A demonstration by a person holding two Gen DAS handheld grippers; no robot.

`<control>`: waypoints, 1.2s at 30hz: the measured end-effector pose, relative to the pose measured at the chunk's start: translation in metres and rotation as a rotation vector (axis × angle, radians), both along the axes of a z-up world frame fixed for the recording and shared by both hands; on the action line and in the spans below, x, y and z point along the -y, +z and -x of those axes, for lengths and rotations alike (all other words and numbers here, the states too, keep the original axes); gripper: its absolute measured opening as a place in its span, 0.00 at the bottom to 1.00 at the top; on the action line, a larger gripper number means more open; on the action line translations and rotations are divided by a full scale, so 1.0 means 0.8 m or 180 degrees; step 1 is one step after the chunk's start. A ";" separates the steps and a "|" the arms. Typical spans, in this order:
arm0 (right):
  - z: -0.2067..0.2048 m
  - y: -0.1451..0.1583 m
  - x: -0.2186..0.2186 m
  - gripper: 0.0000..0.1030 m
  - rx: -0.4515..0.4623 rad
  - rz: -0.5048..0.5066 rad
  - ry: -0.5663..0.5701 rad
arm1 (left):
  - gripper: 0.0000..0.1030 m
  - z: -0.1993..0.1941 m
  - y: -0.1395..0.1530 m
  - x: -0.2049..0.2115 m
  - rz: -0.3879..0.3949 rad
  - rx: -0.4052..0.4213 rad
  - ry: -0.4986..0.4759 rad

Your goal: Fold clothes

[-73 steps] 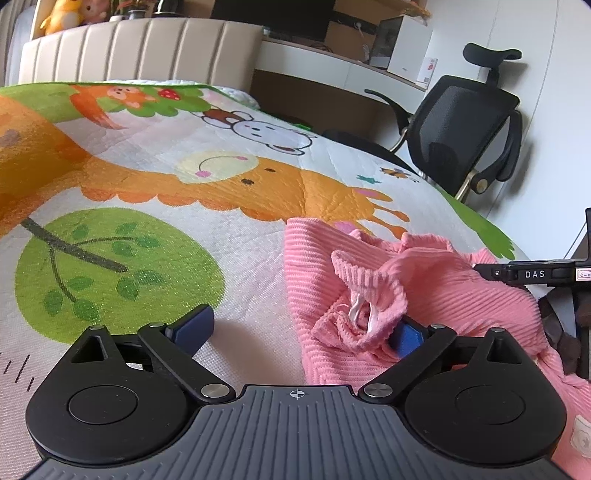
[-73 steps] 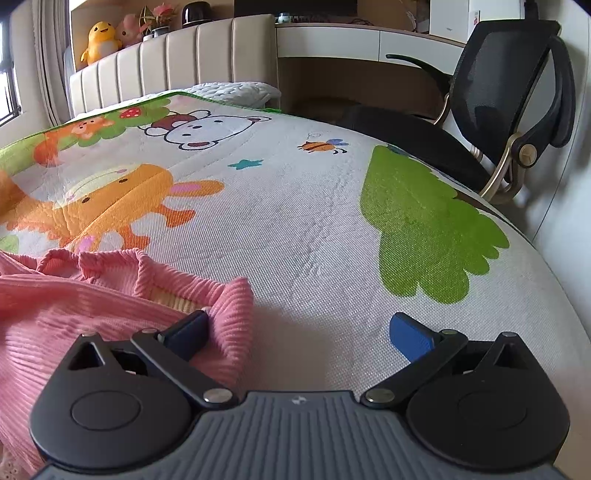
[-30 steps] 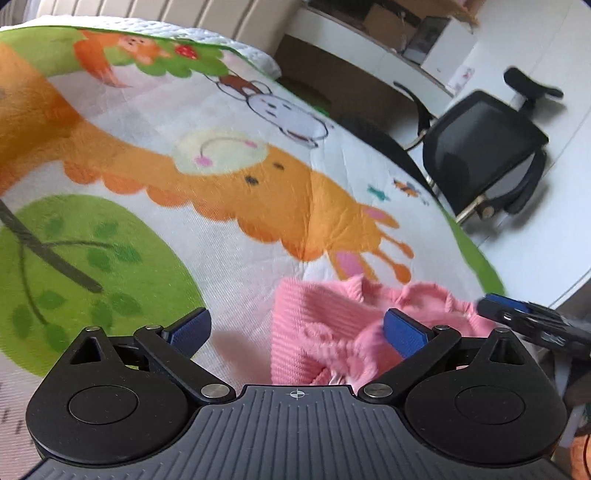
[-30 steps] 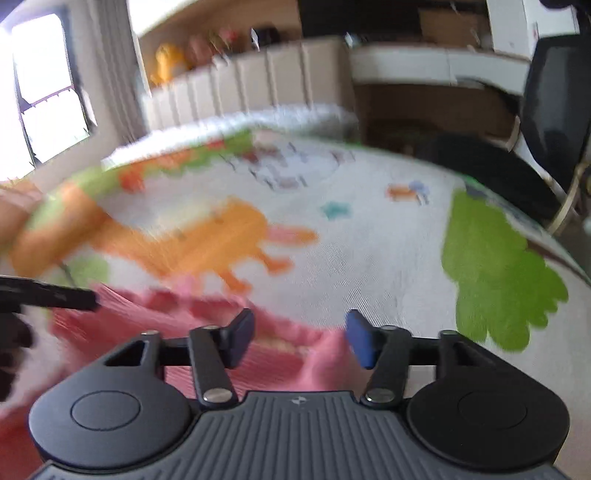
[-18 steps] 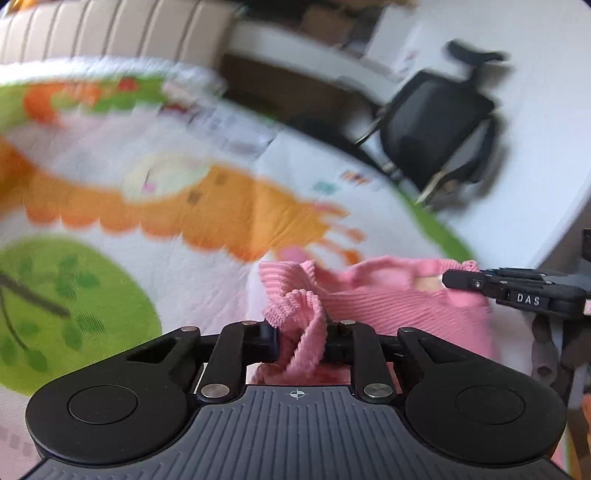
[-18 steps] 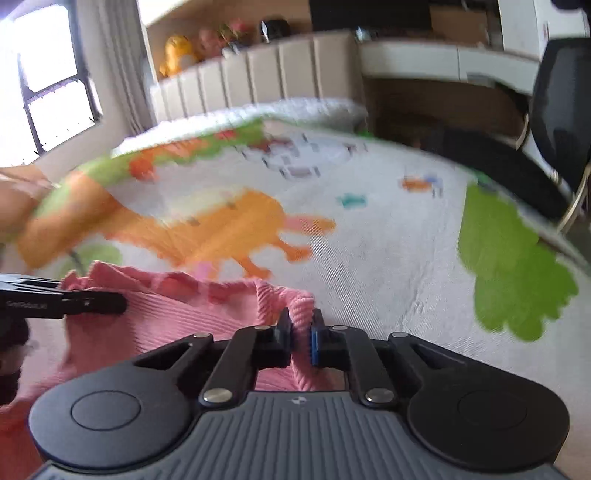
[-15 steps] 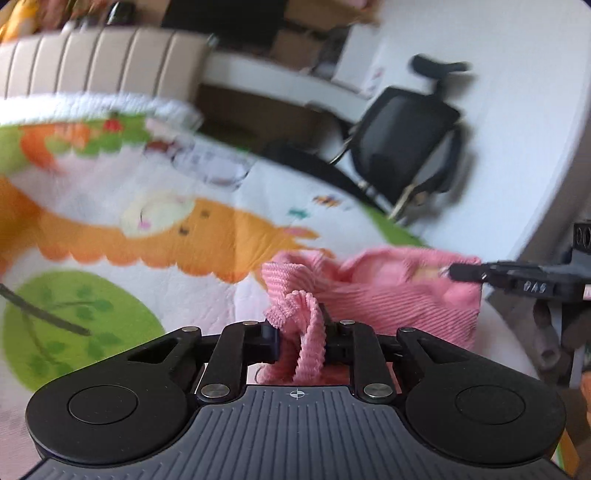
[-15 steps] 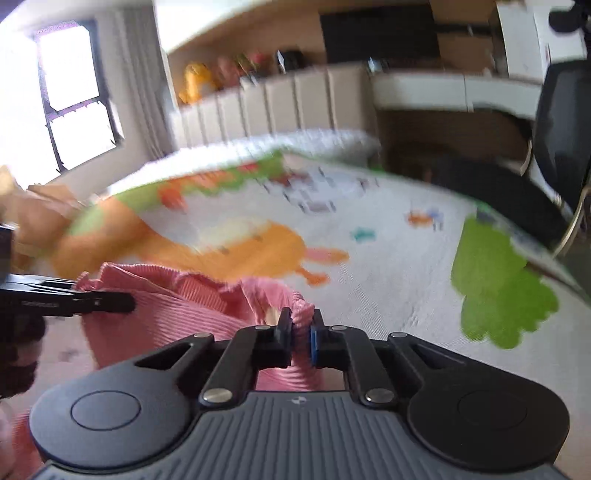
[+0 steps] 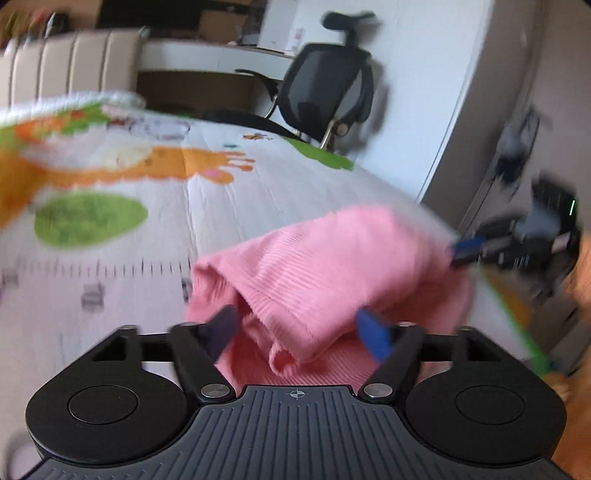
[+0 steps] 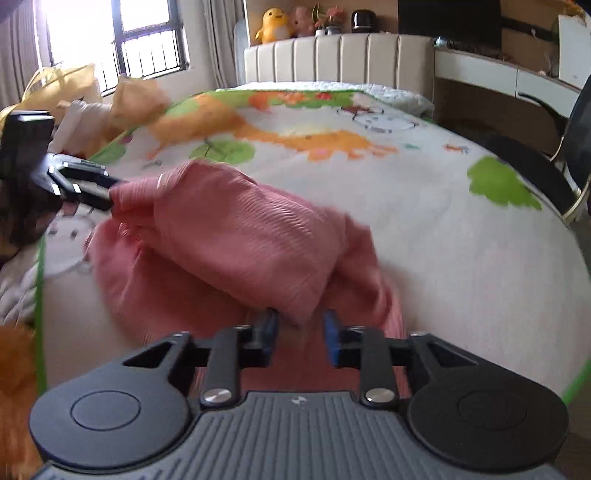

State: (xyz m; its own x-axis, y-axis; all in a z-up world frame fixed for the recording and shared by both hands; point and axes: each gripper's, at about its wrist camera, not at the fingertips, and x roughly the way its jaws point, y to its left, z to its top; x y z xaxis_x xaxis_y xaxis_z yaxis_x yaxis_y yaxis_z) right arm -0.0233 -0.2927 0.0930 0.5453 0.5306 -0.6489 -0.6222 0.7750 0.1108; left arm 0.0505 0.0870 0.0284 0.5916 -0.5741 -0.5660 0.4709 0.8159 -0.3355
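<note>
A pink ribbed garment point(image 9: 332, 266) lies folded over on the cartoon-print bed cover point(image 9: 207, 206). My left gripper point(image 9: 301, 328) is open, its blue-padded fingers standing on either side of the garment's near folded edge. My right gripper point(image 10: 300, 328) is open with a narrower gap, just before the fold's corner of the same garment point(image 10: 236, 236). Each gripper shows in the other's view: the right one point(image 9: 476, 251) at the garment's right side, the left one point(image 10: 81, 181) at its left side. Both views are motion-blurred.
A black office chair point(image 9: 325, 99) and a desk point(image 10: 498, 77) stand beyond the bed's right side. A padded headboard point(image 10: 332, 59) with plush toys point(image 10: 273, 22) is at the far end. Yellow and white pillows or clothes point(image 10: 74, 107) lie at the left by the window.
Both grippers were shut on the garment's edge and lifted it; now it lies folded over on the bed nearer me and both grippers have opened and let it go.
</note>
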 end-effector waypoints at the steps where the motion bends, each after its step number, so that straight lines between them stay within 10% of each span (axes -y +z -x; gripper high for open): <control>1: 0.006 0.006 0.009 0.42 0.0013 -0.0096 0.0001 | 0.89 0.001 0.001 -0.014 0.0195 -0.0078 0.0083; 5: -0.004 0.035 0.035 0.80 0.0129 -0.0756 -0.0080 | 0.91 -0.024 -0.008 -0.046 0.1029 -0.0435 0.0446; 18: -0.191 -0.043 -0.037 0.84 -0.1388 -0.1616 -0.0497 | 0.92 -0.180 -0.068 0.014 0.1461 -0.1410 0.0708; 26: -0.234 0.017 -0.045 0.79 -0.0306 -0.1679 -0.0757 | 0.93 -0.215 0.005 0.007 0.1156 -0.0396 0.0906; 33: -0.138 0.017 -0.106 0.80 0.0740 -0.0125 -0.0183 | 0.94 -0.158 -0.004 0.019 0.0198 -0.0202 0.0741; 36: -0.115 0.007 -0.160 0.79 0.0918 0.0266 0.0178 | 0.94 -0.150 -0.007 0.017 0.0197 -0.0218 0.0704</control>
State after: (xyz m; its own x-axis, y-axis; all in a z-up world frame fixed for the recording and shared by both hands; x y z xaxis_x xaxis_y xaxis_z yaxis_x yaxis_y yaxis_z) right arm 0.0687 -0.1646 0.0987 0.6847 0.5163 -0.5143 -0.6608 0.7376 -0.1393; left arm 0.1705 0.0737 0.0226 0.6683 -0.4696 -0.5770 0.2572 0.8736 -0.4131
